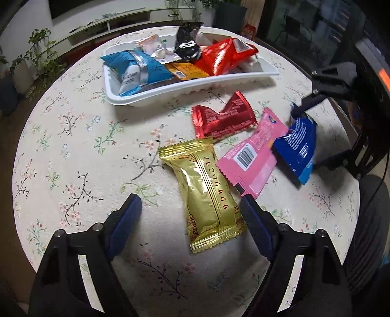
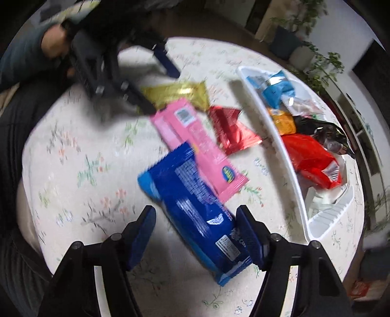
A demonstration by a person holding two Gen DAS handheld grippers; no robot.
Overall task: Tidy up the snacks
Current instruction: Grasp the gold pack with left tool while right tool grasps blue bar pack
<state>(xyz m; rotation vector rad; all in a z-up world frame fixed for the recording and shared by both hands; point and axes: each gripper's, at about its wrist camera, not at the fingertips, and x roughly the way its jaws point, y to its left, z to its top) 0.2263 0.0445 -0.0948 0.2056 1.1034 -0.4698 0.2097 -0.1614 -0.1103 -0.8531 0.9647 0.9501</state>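
Note:
A white tray (image 1: 185, 84) at the table's far side holds several snack packs; it also shows in the right wrist view (image 2: 290, 168). Loose on the floral cloth lie a gold pack (image 1: 204, 192), a red pack (image 1: 223, 117), a pink pack (image 1: 253, 151) and a dark blue pack (image 1: 296, 146). My left gripper (image 1: 191, 214) is open with the gold pack between its fingers. My right gripper (image 2: 198, 230) is open, its fingers either side of the blue pack (image 2: 195, 209), which lies partly on the pink pack (image 2: 195, 141). The right gripper also shows in the left wrist view (image 1: 304, 129).
The table (image 1: 73, 146) is round with a floral cloth. Potted plants (image 1: 39, 56) and a low white shelf (image 1: 121, 22) stand behind it. A dark chair back (image 1: 373, 214) is at the right edge.

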